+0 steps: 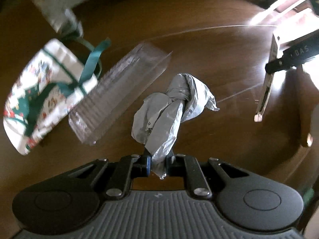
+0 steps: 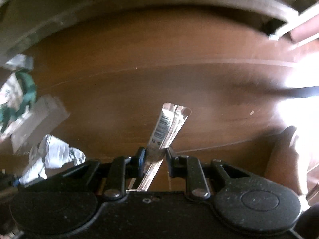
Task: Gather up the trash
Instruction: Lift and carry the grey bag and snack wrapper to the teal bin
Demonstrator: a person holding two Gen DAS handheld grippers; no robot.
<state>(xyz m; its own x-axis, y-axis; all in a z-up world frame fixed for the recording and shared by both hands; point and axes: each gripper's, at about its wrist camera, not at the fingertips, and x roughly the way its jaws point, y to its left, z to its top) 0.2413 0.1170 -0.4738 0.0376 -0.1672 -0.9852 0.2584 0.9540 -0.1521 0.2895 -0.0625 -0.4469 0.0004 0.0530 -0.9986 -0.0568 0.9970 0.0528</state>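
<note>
Gripping a knotted grey plastic bag (image 1: 169, 111) by its tail, my left gripper (image 1: 158, 164) has its jaws pinched nearly together on the crumpled film, above the brown table (image 1: 209, 39). My right gripper (image 2: 154, 159) is clamped on a flat silver wrapper (image 2: 165, 133) with a barcode, which stands out beyond the fingertips. Left of the bag lies a clear ribbed plastic tray (image 1: 119, 93), apparently empty, and beyond that a printed white box (image 1: 41, 91) with green ribbon.
</note>
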